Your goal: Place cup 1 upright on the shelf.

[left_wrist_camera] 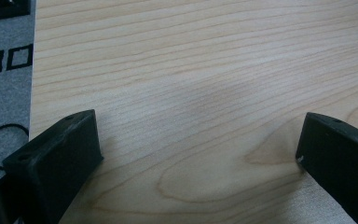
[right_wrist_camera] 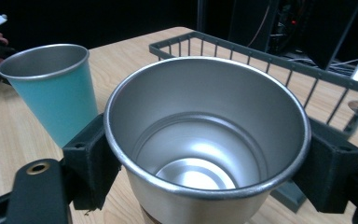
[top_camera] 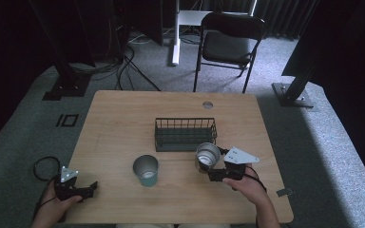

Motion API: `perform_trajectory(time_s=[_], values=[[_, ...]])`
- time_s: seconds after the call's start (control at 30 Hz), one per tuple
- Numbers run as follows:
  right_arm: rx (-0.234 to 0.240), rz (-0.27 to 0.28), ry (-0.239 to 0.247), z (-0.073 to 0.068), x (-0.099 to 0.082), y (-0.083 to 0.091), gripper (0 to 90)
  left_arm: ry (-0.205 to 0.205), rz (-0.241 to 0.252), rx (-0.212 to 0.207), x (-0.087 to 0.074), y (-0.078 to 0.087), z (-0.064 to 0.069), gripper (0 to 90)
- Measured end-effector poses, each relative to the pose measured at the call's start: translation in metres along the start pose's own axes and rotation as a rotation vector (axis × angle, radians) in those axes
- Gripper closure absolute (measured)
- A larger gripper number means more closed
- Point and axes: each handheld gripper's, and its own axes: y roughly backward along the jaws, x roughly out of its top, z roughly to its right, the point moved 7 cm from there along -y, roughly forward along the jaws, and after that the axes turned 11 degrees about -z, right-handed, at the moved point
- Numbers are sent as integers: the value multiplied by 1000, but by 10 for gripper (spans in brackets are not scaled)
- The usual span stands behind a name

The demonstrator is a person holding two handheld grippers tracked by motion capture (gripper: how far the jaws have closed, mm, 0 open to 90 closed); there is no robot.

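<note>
A silver metal cup stands upright and empty between the jaws of my right gripper, which is shut on its sides just in front of the wire basket. A teal cup stands upright on the wooden table to the left of the silver one. My left gripper rests at the table's near left corner, jaws wide open over bare wood.
A dark wire basket sits mid-table, empty as far as I can see. A round grommet marks the far table edge. A black folding chair and stand legs are on the carpet beyond. A cable loop lies off the left edge.
</note>
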Motion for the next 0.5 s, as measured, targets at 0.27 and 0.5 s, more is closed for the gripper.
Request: perform_trajectory(time_s=[0.27,0.5], values=[[-15,27,-24,2,20,-3,181,1,0,0,0,0,0,3],[-29,54,-22,3,38,-6,182,0,0,0,0,0,0,3]])
